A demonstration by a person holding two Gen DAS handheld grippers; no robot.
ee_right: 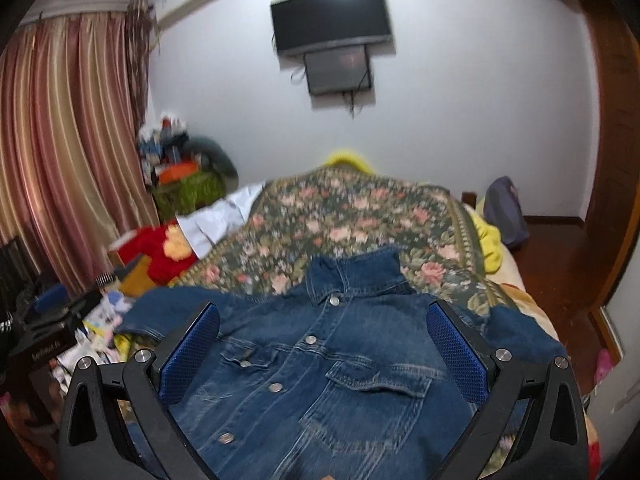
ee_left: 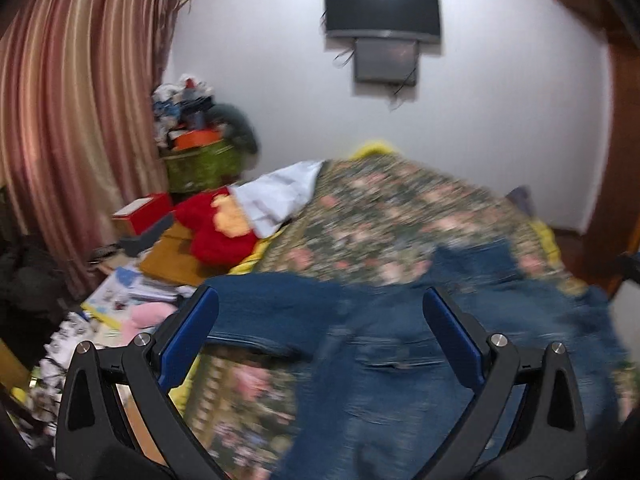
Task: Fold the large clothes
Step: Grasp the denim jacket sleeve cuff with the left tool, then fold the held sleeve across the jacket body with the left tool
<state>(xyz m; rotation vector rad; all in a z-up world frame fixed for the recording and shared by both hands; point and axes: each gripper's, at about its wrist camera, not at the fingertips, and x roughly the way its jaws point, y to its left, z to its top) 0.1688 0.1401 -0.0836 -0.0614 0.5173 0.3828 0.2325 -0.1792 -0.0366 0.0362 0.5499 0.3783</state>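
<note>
A blue denim jacket lies front up, buttons showing, on a floral bedspread; its collar points to the far end of the bed. It also shows, blurred, in the left wrist view, one sleeve stretched out to the left. My right gripper is open and empty, its blue pads spread above the jacket's chest. My left gripper is open and empty over the jacket's left half, near the sleeve.
A red plush toy and white cloth lie at the bed's left edge. Boxes, books and clutter fill the floor at left by striped curtains. A TV hangs on the far wall. A yellow blanket edges the bed at right.
</note>
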